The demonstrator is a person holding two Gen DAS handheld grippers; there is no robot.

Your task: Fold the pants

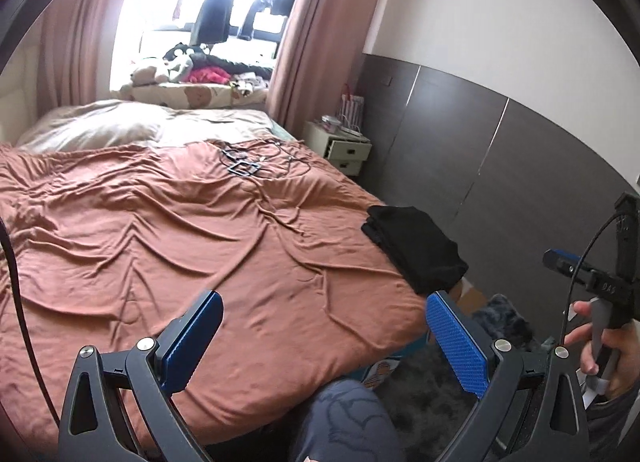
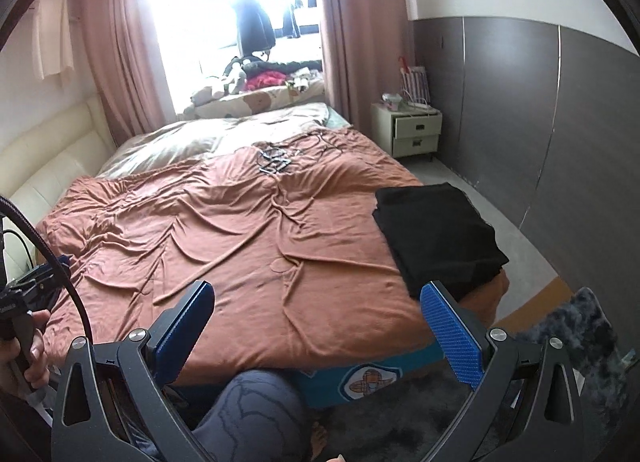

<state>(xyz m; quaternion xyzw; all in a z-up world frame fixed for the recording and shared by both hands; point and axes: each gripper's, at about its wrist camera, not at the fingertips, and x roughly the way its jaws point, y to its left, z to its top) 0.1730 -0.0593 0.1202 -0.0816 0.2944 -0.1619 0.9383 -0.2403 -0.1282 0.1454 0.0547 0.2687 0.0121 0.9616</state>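
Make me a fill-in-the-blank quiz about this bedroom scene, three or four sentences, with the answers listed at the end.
1. The folded pants are colored ____.
2. The pants lie on the ____ side of the bed, near its edge.
3. The jaws of both the left gripper and the right gripper are ____ and hold nothing.
4. The top drawer of the nightstand is slightly ____.

Missing words: black; right; open; open
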